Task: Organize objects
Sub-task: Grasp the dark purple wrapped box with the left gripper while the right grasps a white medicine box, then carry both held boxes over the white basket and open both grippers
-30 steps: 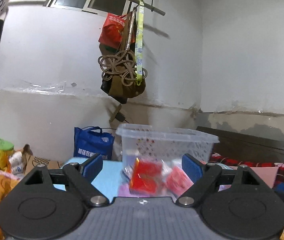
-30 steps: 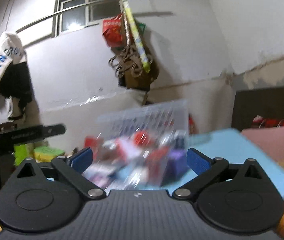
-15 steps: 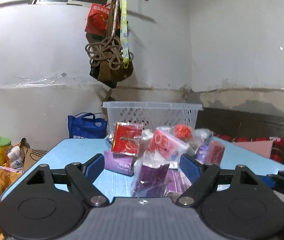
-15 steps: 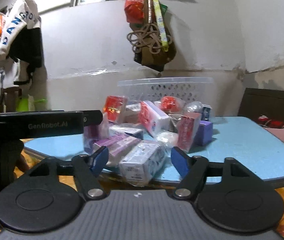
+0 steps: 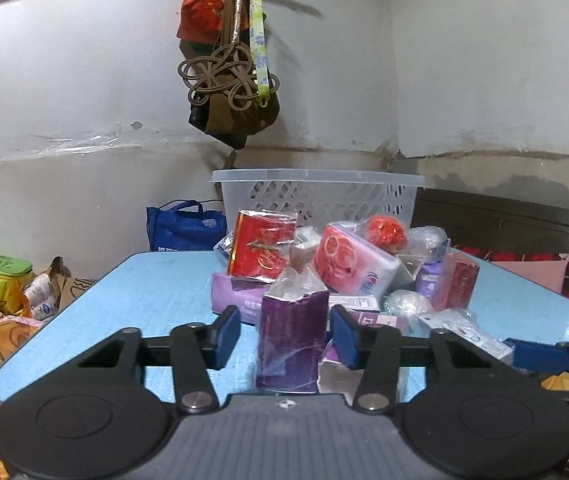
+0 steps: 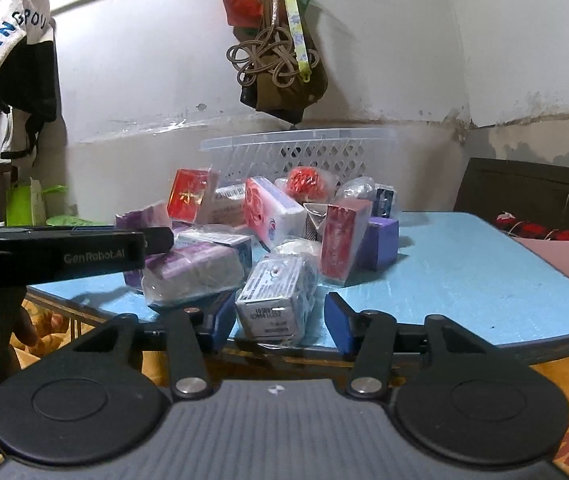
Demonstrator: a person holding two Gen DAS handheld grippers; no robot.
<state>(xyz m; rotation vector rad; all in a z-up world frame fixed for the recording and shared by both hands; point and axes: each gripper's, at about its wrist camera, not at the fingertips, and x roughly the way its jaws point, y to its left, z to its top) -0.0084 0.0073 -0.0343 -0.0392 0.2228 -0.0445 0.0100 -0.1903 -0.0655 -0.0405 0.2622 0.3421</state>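
on the blue surface (image 5: pixel 156 292), both sets of fingers just closing, not yet clamped: left gripper (image 5: pixel 284 334) straddles the purple box (image 5: pixel 290 340), right gripper (image 6: pixel 276 320) the white box (image 6: pixel 274 300), and slick wrap could let either slip or topple into the pile.

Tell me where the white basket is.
The white basket stands at the far edge of the blue table, against the wall, directly behind the pile of wrapped boxes, centre in both wrist views.

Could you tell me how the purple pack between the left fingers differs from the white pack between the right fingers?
The purple pack is dark and stands upright; the white pack is pale and lies on its side, its printed end facing the camera. The purple pack's wrap is torn open on top; the white one's looks intact. Both sit wrapped in clear film on the blue table.
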